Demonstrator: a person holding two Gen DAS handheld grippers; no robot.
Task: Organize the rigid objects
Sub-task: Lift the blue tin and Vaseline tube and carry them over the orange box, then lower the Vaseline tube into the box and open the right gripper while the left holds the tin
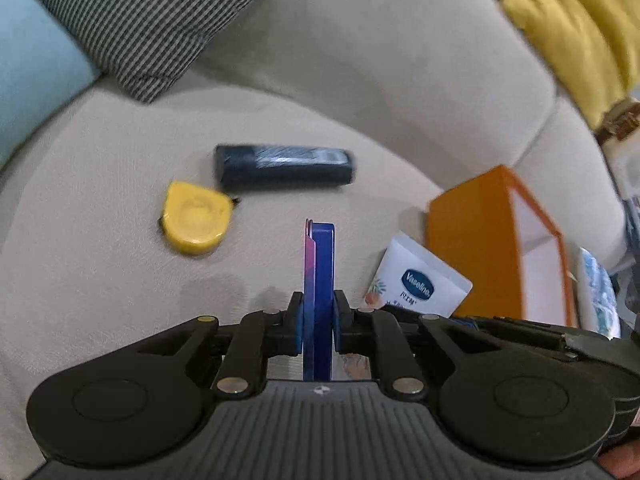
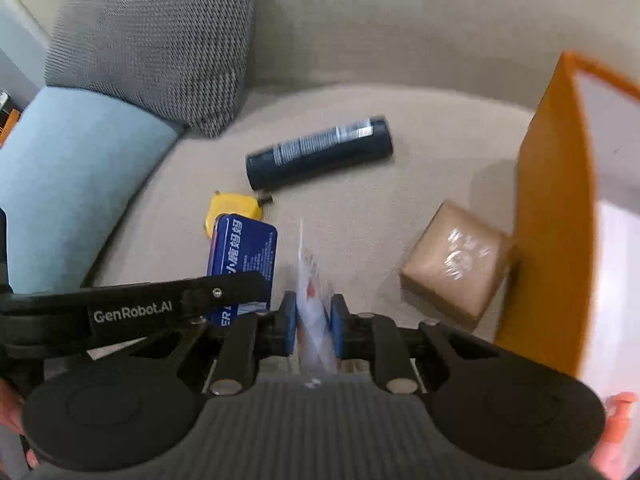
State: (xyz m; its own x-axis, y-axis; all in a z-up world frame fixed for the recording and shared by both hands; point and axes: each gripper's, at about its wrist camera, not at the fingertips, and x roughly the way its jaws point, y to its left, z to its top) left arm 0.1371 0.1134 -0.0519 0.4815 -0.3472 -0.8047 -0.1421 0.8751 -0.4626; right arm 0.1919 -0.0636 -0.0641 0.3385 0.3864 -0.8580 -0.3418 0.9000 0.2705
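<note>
Resting on the beige sofa seat (image 2: 352,200), the loose things are placed here relative to the orange box (image 2: 548,216), which stands open-topped at the seat's right. A dark cylindrical can (image 2: 320,152) is seen lying on its side well left of the orange box, its long axis running across the seat, the capped end pointing away from the box. A brown parcel (image 2: 452,260) lies against the box's near left wall. A yellow tape measure (image 1: 196,224) lies flat beyond the can's far end. The blue tin (image 1: 319,280) is clamped edge-on by the left gripper (image 1: 318,320), long axis pointing forward. A white Vaseline packet (image 1: 420,284) is pinched by the right gripper (image 2: 314,320), just left of the box.
</note>
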